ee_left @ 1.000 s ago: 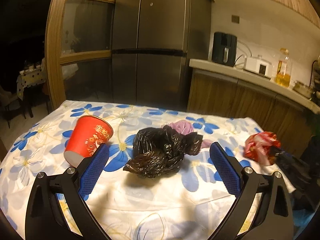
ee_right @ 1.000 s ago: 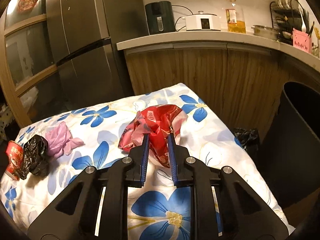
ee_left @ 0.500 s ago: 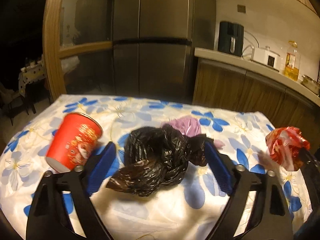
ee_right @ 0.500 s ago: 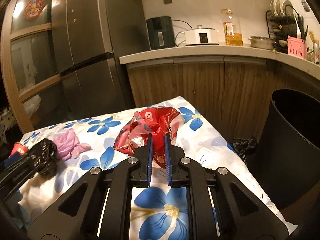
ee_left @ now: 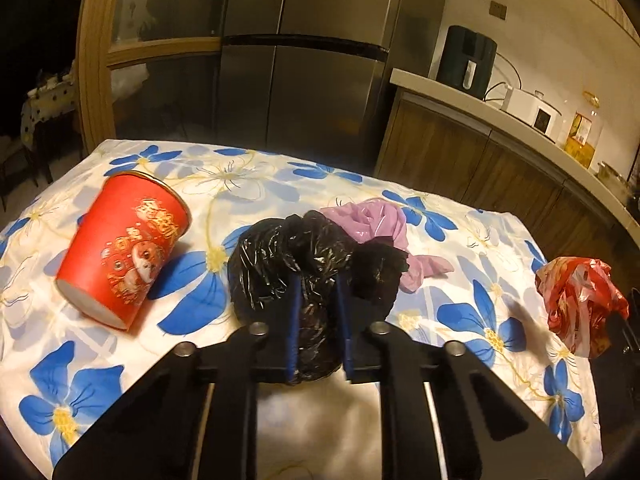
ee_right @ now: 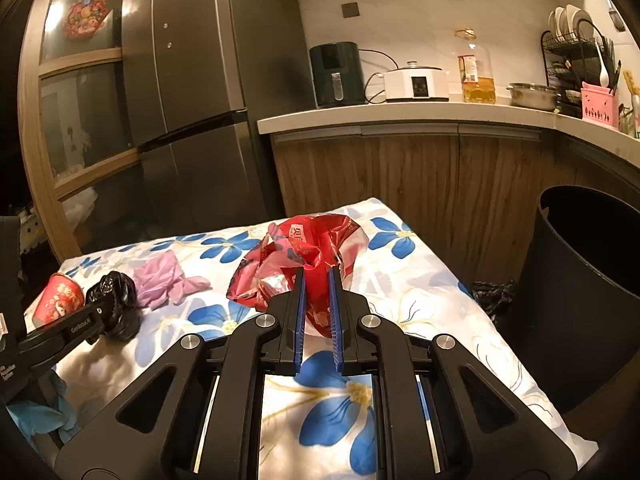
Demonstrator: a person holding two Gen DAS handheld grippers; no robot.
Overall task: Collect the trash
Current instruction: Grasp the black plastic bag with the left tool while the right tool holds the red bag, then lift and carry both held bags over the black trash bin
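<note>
A crumpled black plastic bag (ee_left: 288, 252) lies mid-table, and my left gripper (ee_left: 318, 280) is closing on it, blue pads pressing into its near part. From the right wrist view the same black bag (ee_right: 116, 292) sits at the far left in the left gripper (ee_right: 96, 312). My right gripper (ee_right: 317, 274) is shut on a crumpled red wrapper (ee_right: 296, 252), held just above the tablecloth; the red wrapper (ee_left: 576, 296) also shows at the right of the left wrist view. A red paper cup (ee_left: 124, 244) lies on its side to the left. A pink plastic bag (ee_left: 380, 224) lies behind the black one.
The table (ee_left: 460, 312) wears a white cloth with blue flowers. A tall black bin (ee_right: 576, 304) stands right of the table, with a black scrap (ee_right: 492, 292) on the floor beside it. Fridge (ee_right: 200, 80) and wooden counter (ee_right: 400, 116) stand behind.
The left gripper moved forward and down over the black bag and closed from wide open onto it. The right gripper lifted the red wrapper slightly off the cloth.
</note>
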